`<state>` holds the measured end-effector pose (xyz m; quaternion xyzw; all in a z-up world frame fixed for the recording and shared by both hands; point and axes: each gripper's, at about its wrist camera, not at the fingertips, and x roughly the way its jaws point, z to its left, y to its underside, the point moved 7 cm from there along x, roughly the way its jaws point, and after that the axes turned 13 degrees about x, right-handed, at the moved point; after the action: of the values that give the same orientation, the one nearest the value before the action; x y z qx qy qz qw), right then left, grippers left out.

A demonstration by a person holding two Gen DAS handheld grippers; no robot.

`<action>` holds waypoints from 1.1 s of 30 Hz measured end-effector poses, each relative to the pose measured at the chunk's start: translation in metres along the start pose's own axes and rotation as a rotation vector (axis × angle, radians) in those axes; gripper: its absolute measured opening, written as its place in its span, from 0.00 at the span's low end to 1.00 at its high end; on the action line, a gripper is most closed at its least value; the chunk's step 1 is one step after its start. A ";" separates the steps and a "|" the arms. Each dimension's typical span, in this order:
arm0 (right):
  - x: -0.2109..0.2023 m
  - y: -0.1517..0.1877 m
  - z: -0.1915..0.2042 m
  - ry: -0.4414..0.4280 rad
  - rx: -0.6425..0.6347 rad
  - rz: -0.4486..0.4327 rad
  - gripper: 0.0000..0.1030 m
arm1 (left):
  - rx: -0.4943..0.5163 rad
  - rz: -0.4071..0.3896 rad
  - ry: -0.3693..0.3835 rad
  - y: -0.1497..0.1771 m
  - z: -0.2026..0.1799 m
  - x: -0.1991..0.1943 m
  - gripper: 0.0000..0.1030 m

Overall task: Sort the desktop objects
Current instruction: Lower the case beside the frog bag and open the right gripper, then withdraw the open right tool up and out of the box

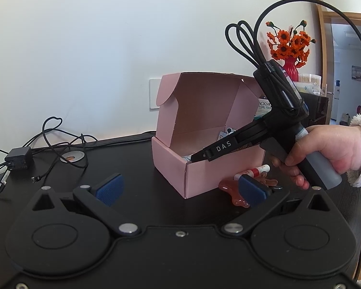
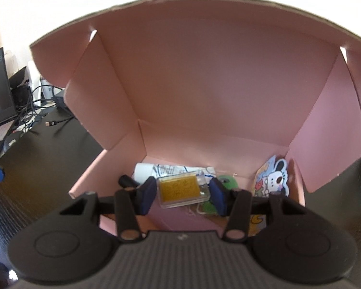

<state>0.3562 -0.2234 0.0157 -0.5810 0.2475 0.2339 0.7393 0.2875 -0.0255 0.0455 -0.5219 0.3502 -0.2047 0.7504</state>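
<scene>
A pink cardboard box (image 1: 199, 168) stands on the black desk (image 1: 132, 168), lid upright. Inside it, a clear case holding a gold card (image 2: 181, 189) lies flat, long axis running between the right gripper's (image 2: 183, 193) blue pads (image 2: 148, 193). The pads flank the case, parted slightly wider than it; contact is unclear. Beside the box, the left gripper (image 1: 180, 190) hovers wide open, holding nothing.
</scene>
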 end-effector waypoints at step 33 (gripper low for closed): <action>-0.065 -0.012 0.019 -0.092 -0.044 -0.161 0.99 | -0.004 0.003 0.007 0.000 0.001 0.001 1.00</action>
<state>0.3162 -0.2112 0.0702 -0.6038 0.1605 0.2056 0.7533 0.2891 -0.0254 0.0450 -0.5221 0.3538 -0.2047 0.7486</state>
